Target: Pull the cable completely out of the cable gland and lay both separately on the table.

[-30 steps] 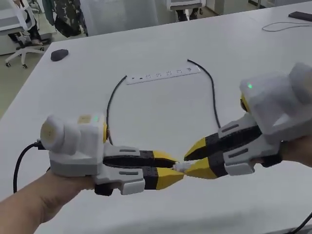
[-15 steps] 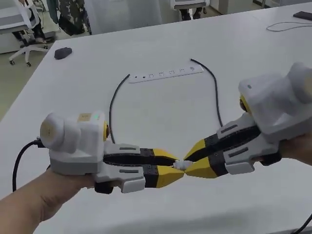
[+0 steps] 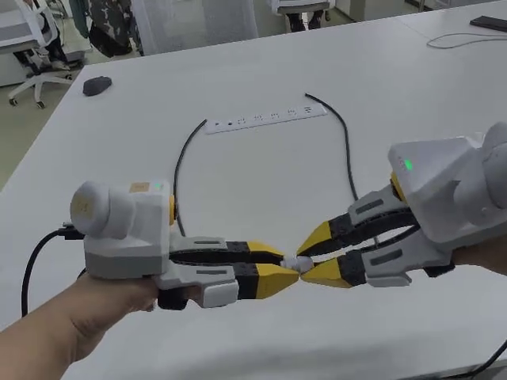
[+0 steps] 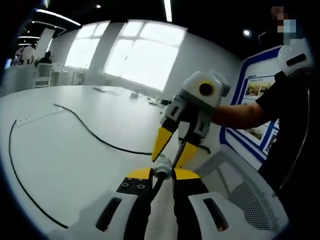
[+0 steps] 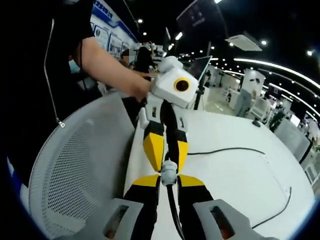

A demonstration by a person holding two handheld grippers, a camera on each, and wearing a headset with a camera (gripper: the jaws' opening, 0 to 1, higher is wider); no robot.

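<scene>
Two opposed grips over the white table [image 3: 261, 182], near edge: left gripper [image 3: 285, 267] clamps the small white cable gland [image 5: 169, 172], right gripper [image 3: 309, 261] pinches its other end, likely for pulling the thin black cable [image 5: 171, 205] out.

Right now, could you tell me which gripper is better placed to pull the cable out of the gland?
Right, probably: the cable runs back between the jaws of the right gripper, so it can draw straight away while the left gripper clamps the cable gland.
</scene>
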